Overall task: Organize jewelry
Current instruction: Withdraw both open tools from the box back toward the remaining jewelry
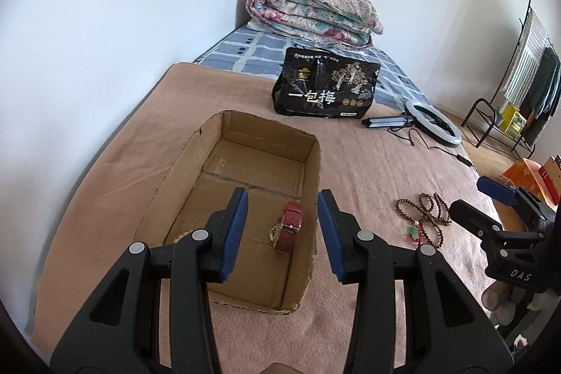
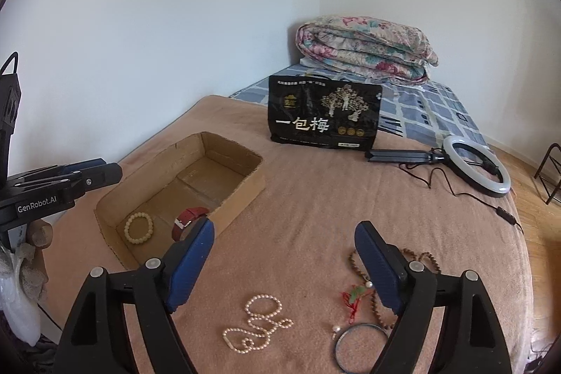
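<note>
An open cardboard box [image 1: 312, 163] [image 2: 252, 179] sits on the pink blanket. Inside lie a red-strapped watch [image 1: 289, 226] [image 2: 187, 219] and a pale bead bracelet [image 2: 139, 228]. My left gripper [image 1: 282, 230] is open and empty, hovering over the box above the watch. My right gripper [image 2: 284, 265] is open and empty above the blanket. Under it lie a pearl necklace [image 2: 257, 321], a thin bangle [image 2: 361, 339], a pearl earring [image 2: 336, 329] and a brown bead necklace [image 1: 422, 216] [image 2: 420, 256] with a green pendant [image 2: 356, 293].
A black snack bag [image 1: 326, 86] [image 2: 324, 111] stands behind the box. A ring light [image 1: 434, 123] [image 2: 477, 165] with cable lies at the right. A folded floral quilt [image 1: 312, 13] sits at the bed's far end. A wall runs along the left. A clothes rack [image 1: 519, 86] stands beyond the right edge.
</note>
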`<state>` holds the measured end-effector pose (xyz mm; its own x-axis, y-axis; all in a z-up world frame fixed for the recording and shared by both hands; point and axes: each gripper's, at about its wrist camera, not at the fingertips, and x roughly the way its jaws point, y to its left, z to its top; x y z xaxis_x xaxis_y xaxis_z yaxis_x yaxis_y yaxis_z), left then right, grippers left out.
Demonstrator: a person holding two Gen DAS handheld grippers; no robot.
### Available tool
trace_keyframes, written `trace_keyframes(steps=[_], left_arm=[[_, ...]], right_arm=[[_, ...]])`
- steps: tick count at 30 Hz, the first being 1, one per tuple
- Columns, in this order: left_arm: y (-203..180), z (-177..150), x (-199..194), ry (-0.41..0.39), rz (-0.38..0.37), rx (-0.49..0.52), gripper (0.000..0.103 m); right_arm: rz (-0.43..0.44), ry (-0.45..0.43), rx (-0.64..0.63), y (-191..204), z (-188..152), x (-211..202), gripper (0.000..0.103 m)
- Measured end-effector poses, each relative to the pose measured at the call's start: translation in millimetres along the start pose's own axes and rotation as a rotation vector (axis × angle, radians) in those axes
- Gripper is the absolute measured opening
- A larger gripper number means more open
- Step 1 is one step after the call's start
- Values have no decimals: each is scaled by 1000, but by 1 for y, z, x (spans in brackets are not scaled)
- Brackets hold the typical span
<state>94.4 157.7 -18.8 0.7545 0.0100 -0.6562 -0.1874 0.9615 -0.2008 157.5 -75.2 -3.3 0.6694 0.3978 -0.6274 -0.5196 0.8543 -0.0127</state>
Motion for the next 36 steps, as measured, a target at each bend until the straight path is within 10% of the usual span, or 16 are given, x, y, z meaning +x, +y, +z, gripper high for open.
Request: trace_keyframes(steps=[15,36], left_arm=[[-74,-12,19,63,-106,105,50],[-119,-58,73,296,-203,175,51]], right_arm=[[-108,13,156,-91,-33,-41,103],[-118,266,251,-131,-112,-1,99]])
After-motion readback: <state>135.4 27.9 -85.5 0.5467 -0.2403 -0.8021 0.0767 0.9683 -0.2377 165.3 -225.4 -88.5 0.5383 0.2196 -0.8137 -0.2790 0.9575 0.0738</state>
